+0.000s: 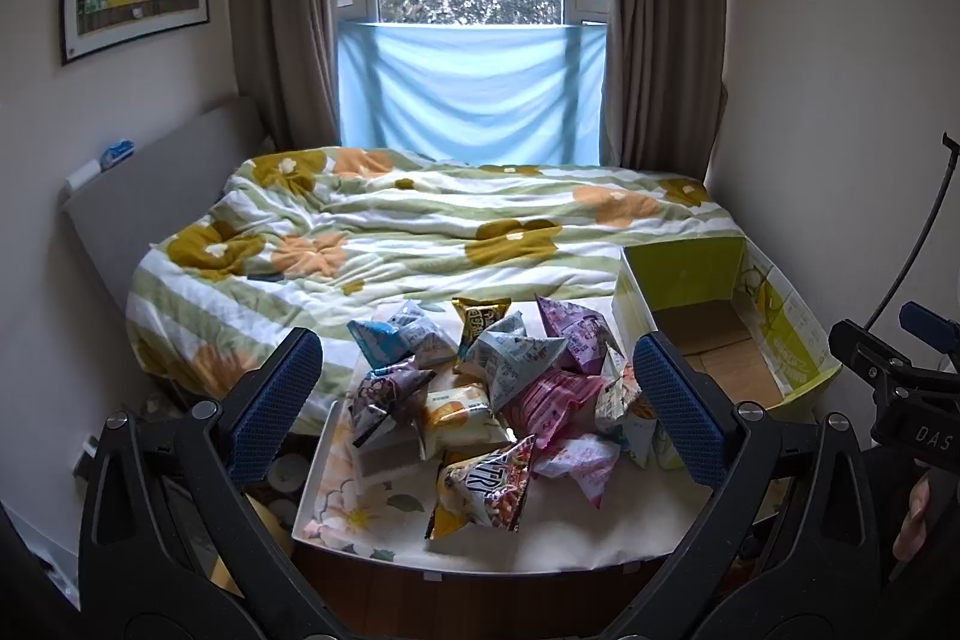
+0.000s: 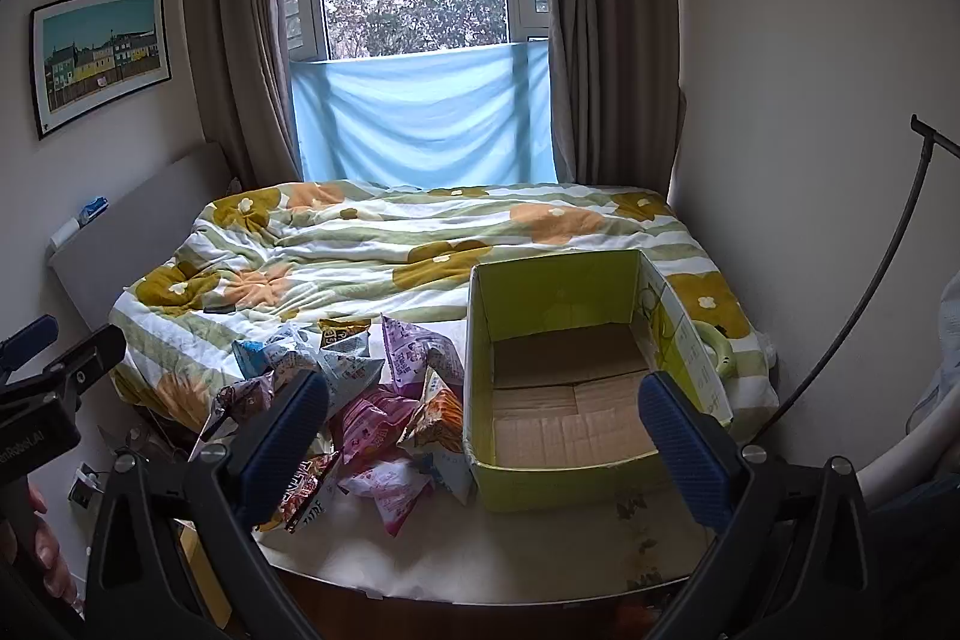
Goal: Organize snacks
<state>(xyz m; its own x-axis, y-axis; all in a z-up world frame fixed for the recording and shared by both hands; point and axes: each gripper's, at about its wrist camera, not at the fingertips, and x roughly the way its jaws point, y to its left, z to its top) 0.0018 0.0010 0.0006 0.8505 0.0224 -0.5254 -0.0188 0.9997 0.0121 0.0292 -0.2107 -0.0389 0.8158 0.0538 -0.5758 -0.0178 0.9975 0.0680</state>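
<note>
A loose heap of crinkled snack packets (image 1: 480,394) lies on a small surface with a floral cloth (image 1: 540,538) at the foot of the bed, in pink, purple, blue, gold and orange wrappers, several puffed and tipped on edge. Just right of the heap stands an open green cardboard box (image 2: 600,466), upright, its brown bottom bare.

1. The cardboard box (image 2: 564,370) stands on the bed (image 2: 372,244), at its near right part.
2. The snack packets (image 1: 480,388) lie heaped just left of the box.
3. Behind the box spreads the quilt (image 1: 420,220).
</note>
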